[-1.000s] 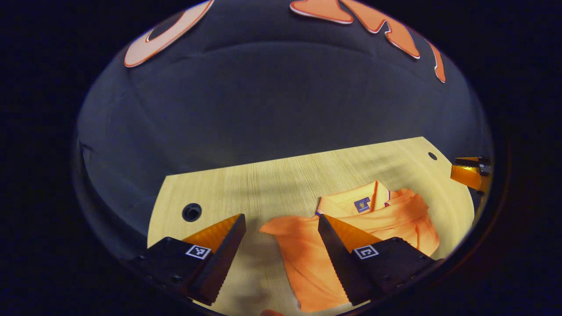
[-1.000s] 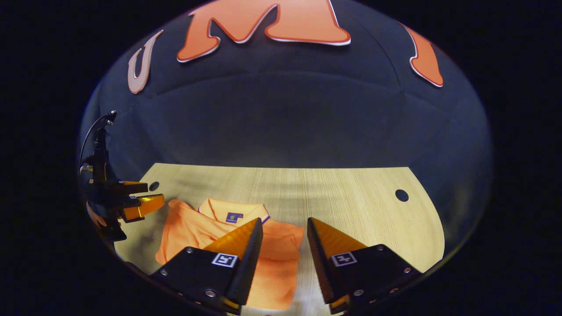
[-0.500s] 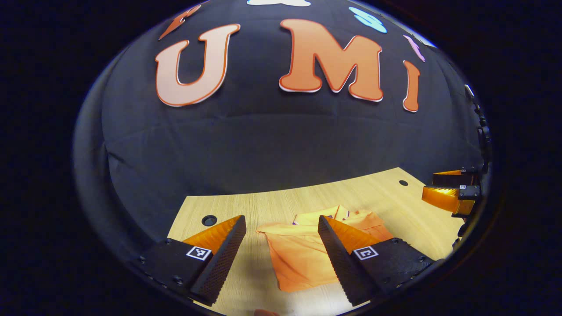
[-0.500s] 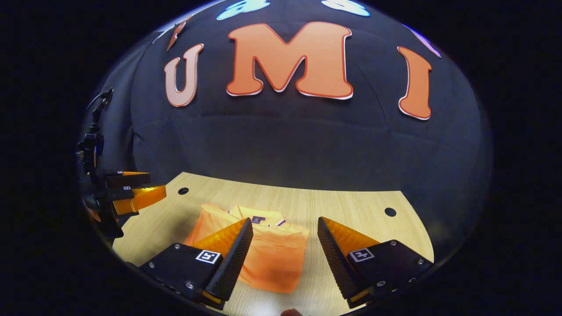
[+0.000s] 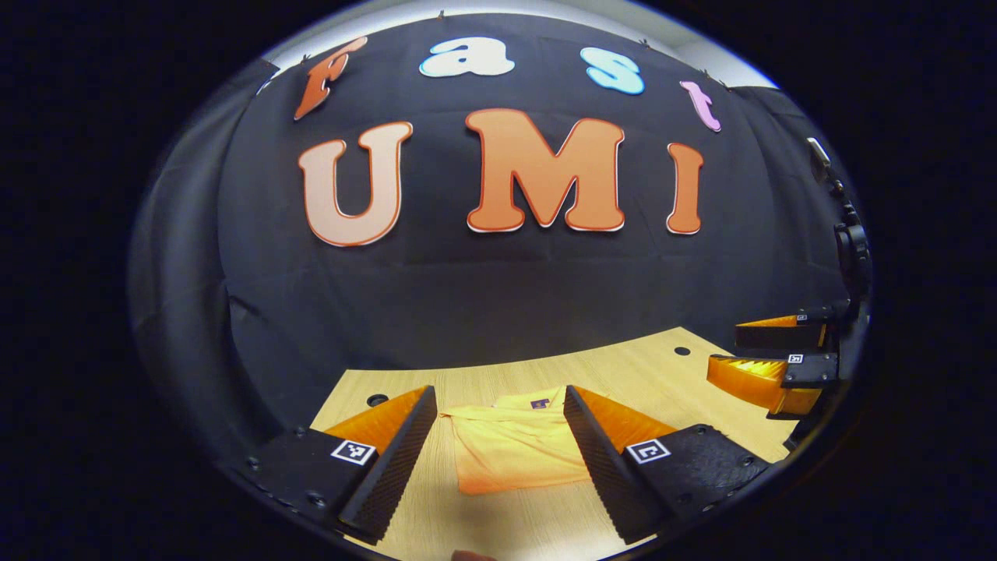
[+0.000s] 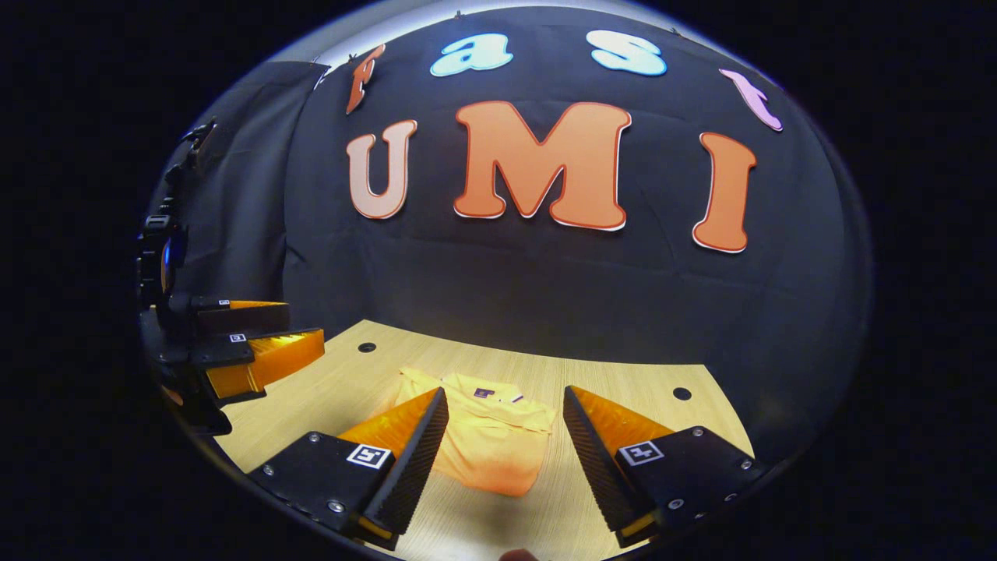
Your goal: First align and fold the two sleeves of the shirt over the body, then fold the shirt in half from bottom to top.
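Shirt point(image 5: 514, 456) lies folded flat on the desk point(image 5: 623, 366), collar (tag showing) toward the far edge, well inside both side edges. Left gripper point(image 5: 498, 452) and right gripper point(image 6: 505, 456) hang above the near edge, jaws apart, holding nothing.

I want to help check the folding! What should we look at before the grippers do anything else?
1. Orange polo shirt lies folded into a compact packet on the light wooden table: ok.
2. Collar on top, at the far end: ok.
3. Sleeves tucked inside: cannot tell.
4. Left gripper open, holding nothing: ok.
5. Right gripper open, holding nothing: ok.
6. Both grippers raised clear of the shirt: ok.
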The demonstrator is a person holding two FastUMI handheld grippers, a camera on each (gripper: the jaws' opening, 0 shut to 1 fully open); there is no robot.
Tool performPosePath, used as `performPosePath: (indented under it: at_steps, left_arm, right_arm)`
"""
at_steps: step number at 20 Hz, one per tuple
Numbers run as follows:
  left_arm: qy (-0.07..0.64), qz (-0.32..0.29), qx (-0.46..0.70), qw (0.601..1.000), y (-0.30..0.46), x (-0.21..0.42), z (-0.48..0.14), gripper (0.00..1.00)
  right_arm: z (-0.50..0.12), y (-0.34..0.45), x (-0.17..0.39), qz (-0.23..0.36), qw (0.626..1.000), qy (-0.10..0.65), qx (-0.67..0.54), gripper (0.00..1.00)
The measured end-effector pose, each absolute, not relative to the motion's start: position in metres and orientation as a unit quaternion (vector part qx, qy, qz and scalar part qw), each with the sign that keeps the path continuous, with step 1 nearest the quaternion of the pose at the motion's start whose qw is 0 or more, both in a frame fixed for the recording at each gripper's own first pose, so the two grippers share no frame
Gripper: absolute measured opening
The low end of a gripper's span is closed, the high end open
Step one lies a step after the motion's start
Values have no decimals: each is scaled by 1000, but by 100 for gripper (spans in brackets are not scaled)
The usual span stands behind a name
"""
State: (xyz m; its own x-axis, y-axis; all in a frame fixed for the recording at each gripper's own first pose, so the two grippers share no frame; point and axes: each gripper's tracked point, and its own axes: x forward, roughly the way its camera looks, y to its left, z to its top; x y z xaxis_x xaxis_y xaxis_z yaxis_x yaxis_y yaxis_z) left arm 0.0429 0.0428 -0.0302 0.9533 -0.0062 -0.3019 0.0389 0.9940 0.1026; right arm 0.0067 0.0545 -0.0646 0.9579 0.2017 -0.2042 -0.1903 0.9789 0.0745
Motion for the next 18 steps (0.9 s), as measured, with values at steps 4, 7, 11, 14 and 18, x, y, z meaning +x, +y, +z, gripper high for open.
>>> performPosePath:
  at_steps: [4,7,11,14,18]
  left_arm:
    - [107,6,63,992,24,4,-1,100]
    - [81,8,56,995,12,-24,16,100]
    - [50,24,58,997,7,-46,31,100]
    - [38,52,60,996,13,-55,35,99]
    - [36,49,52,997,11,-61,37,99]
  right_arm:
    - [-50,46,-27,96,993,65,22,90]
    - [-44,41,-38,94,994,51,32,90]
    - [-38,31,-66,89,995,31,38,90]
    - [-35,30,-72,87,995,22,40,90]
    - [-35,28,-72,85,995,21,45,90]
